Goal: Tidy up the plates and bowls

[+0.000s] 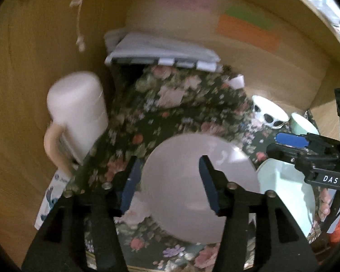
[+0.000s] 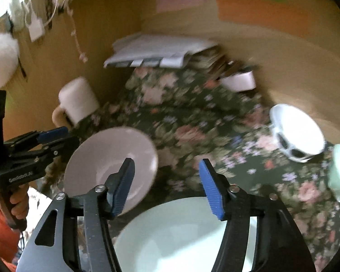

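left tongs (image 1: 167, 181): open, empty, over pink plate (image 1: 199, 188), just ahead
right tongs (image 2: 166, 185): open, empty; mint plate (image 2: 181, 233) directly below
bowls (image 2: 299, 131): far right on surface (image 2: 181, 113), right hand nearer

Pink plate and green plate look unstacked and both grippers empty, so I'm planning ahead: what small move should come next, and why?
Probably bring the left gripper, jaws open, down to the pink plate rim and close on it. The plate lies beside the pale green plate on the floral cloth, not stacked.
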The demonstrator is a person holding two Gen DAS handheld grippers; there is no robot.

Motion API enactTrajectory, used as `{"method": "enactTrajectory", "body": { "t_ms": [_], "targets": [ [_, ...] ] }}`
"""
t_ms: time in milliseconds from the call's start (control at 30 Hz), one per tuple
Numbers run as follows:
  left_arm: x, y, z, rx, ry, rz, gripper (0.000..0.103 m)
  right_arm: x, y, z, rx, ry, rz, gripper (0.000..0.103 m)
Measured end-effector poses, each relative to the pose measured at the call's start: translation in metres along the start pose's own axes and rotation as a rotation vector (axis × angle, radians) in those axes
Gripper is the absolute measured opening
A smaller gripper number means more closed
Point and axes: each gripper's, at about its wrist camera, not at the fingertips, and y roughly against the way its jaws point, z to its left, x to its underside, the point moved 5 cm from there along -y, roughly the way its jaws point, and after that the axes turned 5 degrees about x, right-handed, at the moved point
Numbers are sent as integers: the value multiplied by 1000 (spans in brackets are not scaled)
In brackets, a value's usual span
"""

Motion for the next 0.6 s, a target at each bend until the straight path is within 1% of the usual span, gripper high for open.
{"method": "enactTrajectory", "body": {
  "t_ms": [167,267,367,433,500,533,600],
  "targets": [
    [-20,-1,-24,27,-24,-32,69,-7,16,-35,70,-51,-50,59],
    [-32,-11,-41,46,-37,-37,71,-8,22,-59,115,-85,-63,60],
    [-42,-22,-56,74,-42,-33,75,-9,27,-88,163,-128,-71,65],
    [-49,-30,-64,79,-51,-29,78,-9,27,-107,195,-156,-71,65],
    [-56,-39,-74,78,-61,-26,79,-7,27,-122,214,-186,-65,66],
    [-59,-43,-77,80,-64,-23,80,-6,26,-131,219,-206,-48,66],
    [-64,-52,-86,94,-75,-17,82,-4,24,-149,238,-252,-52,66]
  ]
}}
